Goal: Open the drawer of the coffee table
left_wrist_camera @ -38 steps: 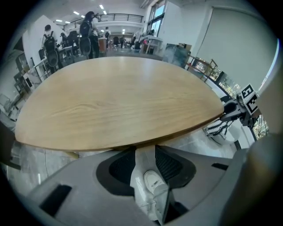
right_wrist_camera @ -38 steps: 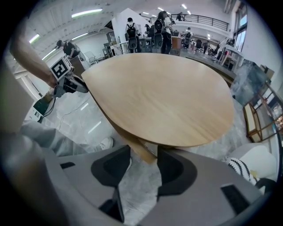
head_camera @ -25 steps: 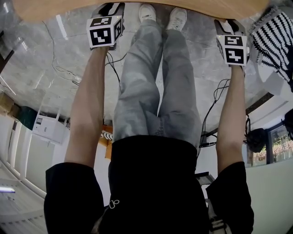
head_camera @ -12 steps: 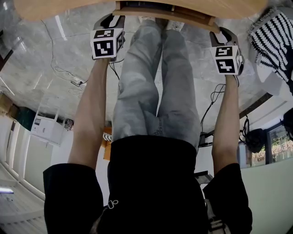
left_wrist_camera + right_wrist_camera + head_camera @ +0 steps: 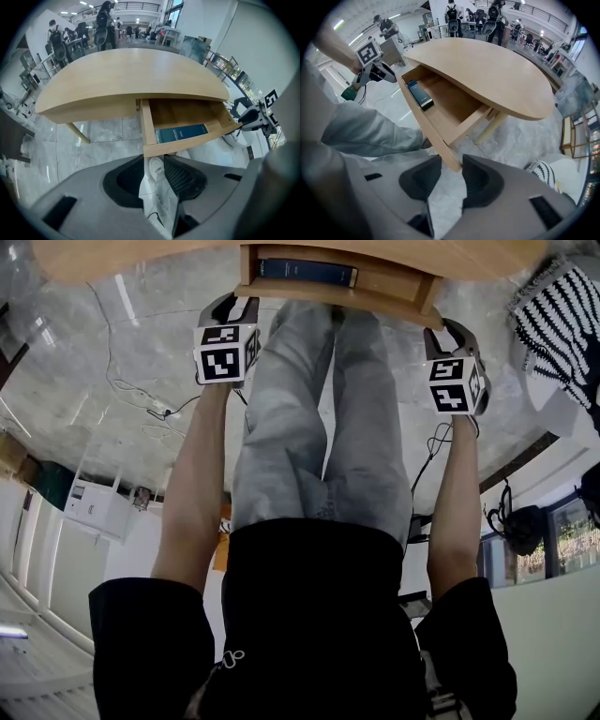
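1. The counter (image 5: 126, 79) hasn't budged. Its rounded wooden top fills the 12 o'clock edge of the head view, same as a second ago.
2. The drawer (image 5: 187, 140) is the big change. A second ago there was no sign of it under the top, half a second ago it was just poking out, and now it's slid well out toward the person's legs, with its inside open to view. I'd call the job mostly done. I can't tell from here whether it has more travel left.
3. Left hand-held gripper (image 5: 153, 161): it has come back along with the drawer and sits at about 11 o'clock in the head view. The jaws are nearly together, with only a narrow gap, and the very tips look pinched on the near corner of the drawer front.
4. Right hand-held gripper (image 5: 452, 171): same story at about 1 o'clock. The jaws are closed in on the other front corner, and the wood sits right between the pads.
5. A dark blue book (image 5: 181, 133) is now uncovered, lying flat inside the drawer against the front board.
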{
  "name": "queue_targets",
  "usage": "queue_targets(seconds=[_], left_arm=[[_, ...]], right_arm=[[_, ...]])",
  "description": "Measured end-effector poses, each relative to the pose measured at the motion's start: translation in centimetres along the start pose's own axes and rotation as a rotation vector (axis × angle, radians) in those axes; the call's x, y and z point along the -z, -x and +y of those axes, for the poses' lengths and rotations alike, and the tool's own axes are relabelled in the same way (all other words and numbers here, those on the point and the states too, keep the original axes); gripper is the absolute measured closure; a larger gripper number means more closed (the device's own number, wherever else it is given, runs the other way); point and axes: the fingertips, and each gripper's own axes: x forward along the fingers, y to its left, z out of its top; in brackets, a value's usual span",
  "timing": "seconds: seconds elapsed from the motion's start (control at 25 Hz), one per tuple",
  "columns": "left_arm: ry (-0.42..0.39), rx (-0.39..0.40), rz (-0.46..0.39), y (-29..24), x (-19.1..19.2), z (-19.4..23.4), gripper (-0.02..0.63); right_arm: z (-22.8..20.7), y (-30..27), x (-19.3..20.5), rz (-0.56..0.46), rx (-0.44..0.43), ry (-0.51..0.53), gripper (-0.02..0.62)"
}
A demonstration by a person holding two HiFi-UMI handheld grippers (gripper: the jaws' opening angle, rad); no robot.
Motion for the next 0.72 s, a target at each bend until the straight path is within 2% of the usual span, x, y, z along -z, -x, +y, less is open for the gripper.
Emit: queue_targets(seconds=[0.32,0.48,0.72], left_arm=[[0.003,0.000,0.003,-0.1,0.3,0.2,0.480],[0.003,0.001,0.034,-0.6,1.0,0.1,0.480],[0.013,-0.002,0.049,-0.7,1.9,0.0,0.480]], right_arm=[[0.3,0.0,0.0,0.030,-0.001,0.070,0.479],[0.8,-0.6,0.6,0.064,-0.025,0.117,0.486],[1.5,-0.8,1.2,0.082,-0.040,0.140,0.491]])
